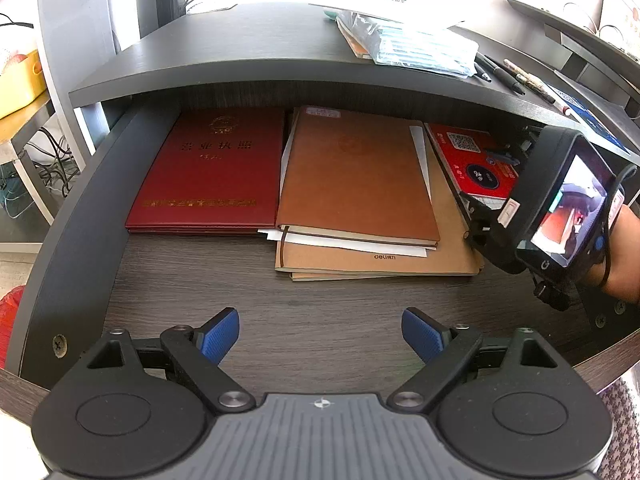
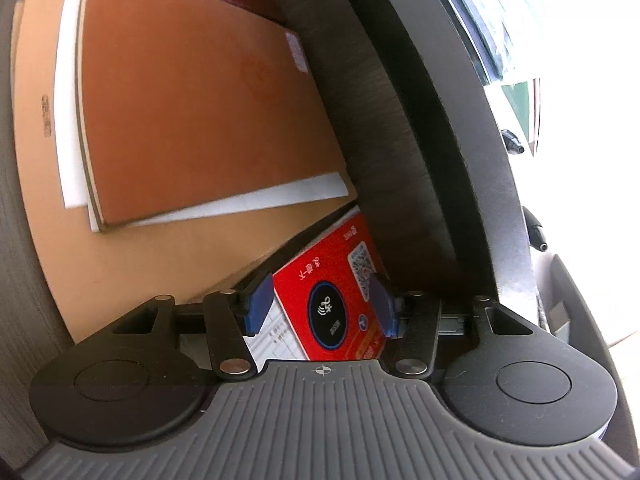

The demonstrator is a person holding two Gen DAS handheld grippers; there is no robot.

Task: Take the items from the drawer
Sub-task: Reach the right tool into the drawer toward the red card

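Closest to me, the left gripper (image 1: 320,338) hangs over the bare front of the open drawer (image 1: 248,312), its blue fingers (image 1: 222,334) spread wide with nothing between them. Over at the drawer's right side, the right gripper (image 2: 322,308), held by a person's hand (image 1: 622,256), is tipped down onto a red card (image 2: 336,292) printed with a QR code; its 2 fingers (image 2: 258,304) flank the card's edges, and whether the pads actually press on it I cannot tell. That card lies tilted against the drawer's right wall, on a white printed sheet (image 2: 276,334). Just left of it sits a stack: a brown notebook (image 1: 356,176) on top of white papers (image 1: 352,245) and a tan kraft notebook (image 1: 380,266). Further left, beside the stack, lies a dark red certificate folder (image 1: 212,172) with gold lettering. Beyond, on the bench (image 1: 248,52) above the drawer, a plastic-wrapped bundle (image 1: 416,46) and several pens (image 1: 516,76) rest.
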